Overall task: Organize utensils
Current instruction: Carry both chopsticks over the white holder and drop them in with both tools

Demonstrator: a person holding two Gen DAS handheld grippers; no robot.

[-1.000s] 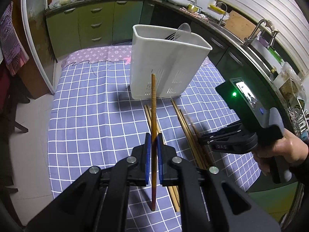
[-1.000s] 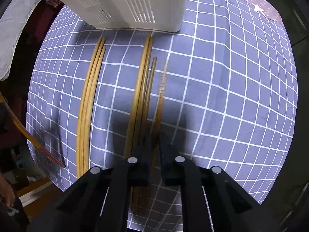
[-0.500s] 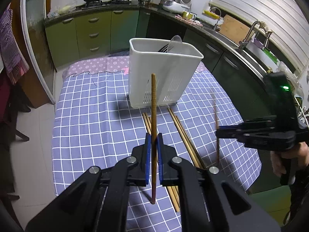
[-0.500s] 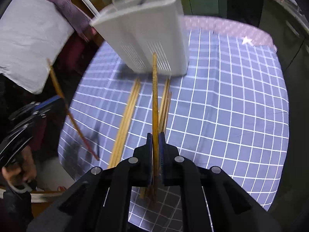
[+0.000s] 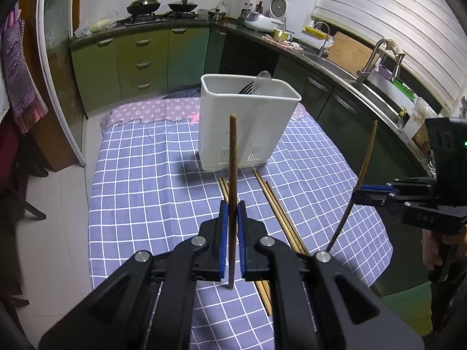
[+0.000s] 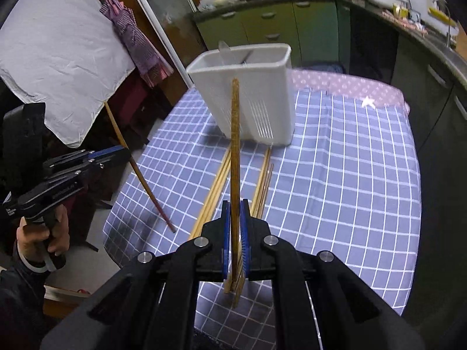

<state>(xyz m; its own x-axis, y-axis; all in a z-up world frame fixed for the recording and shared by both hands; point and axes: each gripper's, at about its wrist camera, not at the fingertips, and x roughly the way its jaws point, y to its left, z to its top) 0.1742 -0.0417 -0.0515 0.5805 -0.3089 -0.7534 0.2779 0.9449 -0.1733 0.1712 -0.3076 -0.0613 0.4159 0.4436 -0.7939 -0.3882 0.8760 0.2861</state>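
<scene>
Both clamped chopsticks, dark chopstick (image 5: 232, 175) and pale chopstick (image 6: 235, 145), stand upright.

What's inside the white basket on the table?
A spoon and a fork poke above the white basket's rim. Its solid walls hide whatever sits lower down.

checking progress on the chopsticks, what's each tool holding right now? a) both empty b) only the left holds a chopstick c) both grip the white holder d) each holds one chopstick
d: the left tool is shut on a dark chopstick and the right tool on a lighter chopstick, both lifted off the checked cloth.
</scene>
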